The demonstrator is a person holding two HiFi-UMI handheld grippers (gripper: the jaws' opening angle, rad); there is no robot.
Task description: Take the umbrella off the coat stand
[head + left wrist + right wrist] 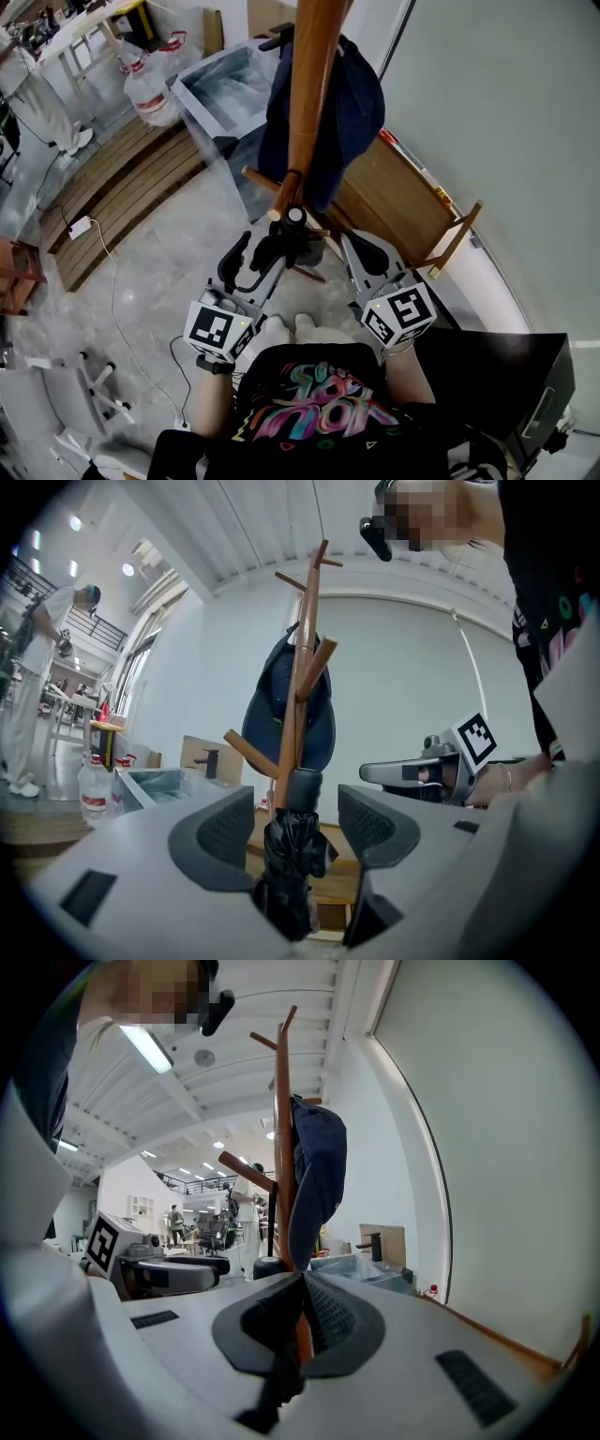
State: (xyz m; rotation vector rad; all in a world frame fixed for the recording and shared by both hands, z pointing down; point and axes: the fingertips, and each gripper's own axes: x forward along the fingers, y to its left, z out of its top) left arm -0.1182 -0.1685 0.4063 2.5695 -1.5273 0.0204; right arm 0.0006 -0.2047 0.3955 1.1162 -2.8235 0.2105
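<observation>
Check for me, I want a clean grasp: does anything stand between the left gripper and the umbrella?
Nothing visible. The umbrella sits between the left gripper's open jaws; the coat stand pole rises behind it.

We see the umbrella [278, 247] upright between the left gripper's [295, 825] spread jaws, just before the coat stand's [310, 94] pole. Cap [362, 103] hangs on the pole's far side. Right gripper [364, 251] sits just right of the umbrella. Tub [221, 90] and water bottles [150, 90] are behind, to the left.

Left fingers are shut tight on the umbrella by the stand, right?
No. The left gripper has its fingers open, one on either side of the umbrella by the stand, not pressing it. The left gripper view shows this.
</observation>
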